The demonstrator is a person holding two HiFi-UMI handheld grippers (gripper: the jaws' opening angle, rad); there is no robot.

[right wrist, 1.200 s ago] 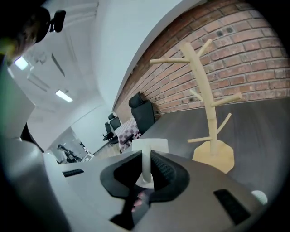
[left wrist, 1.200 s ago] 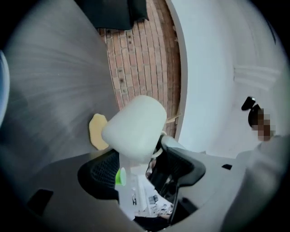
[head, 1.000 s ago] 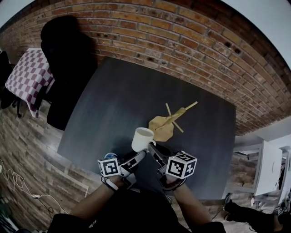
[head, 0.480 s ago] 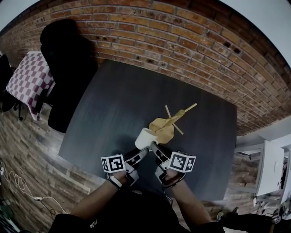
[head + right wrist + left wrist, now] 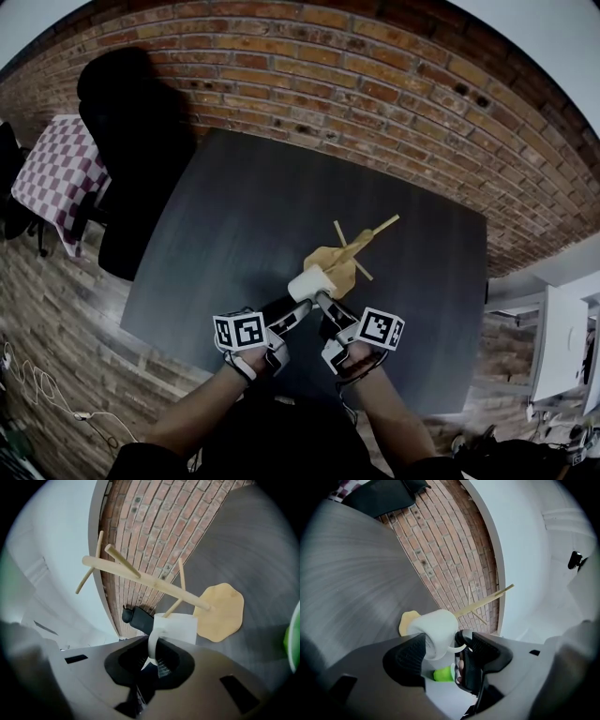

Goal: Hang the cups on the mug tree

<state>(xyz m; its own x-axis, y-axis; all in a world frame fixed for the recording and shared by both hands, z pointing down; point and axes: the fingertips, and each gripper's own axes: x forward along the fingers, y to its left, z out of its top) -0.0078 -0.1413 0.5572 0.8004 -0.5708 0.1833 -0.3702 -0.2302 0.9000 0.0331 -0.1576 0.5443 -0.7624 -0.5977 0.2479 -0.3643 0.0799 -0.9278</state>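
White ceramic cup (image 5: 312, 281) is held tipped on its side over the dark grey tabletop (image 5: 234, 216), at 7 o'clock of the light wooden mug tree (image 5: 345, 251). The left gripper (image 5: 302, 307) clasps the cup body. The right gripper (image 5: 323, 305), its jaws just closing, grips the handle.

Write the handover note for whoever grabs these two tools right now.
Left tool: shut on the body of the cup, which is lifted off the table and tipped on its side.
Right tool: shut on the cup's handle.
Mug tree: stands on the table just beyond the cup; the pegs in view are bare.
Done: cup picked up and brought to the tree.
Left: hook the handle over a peg, then release.
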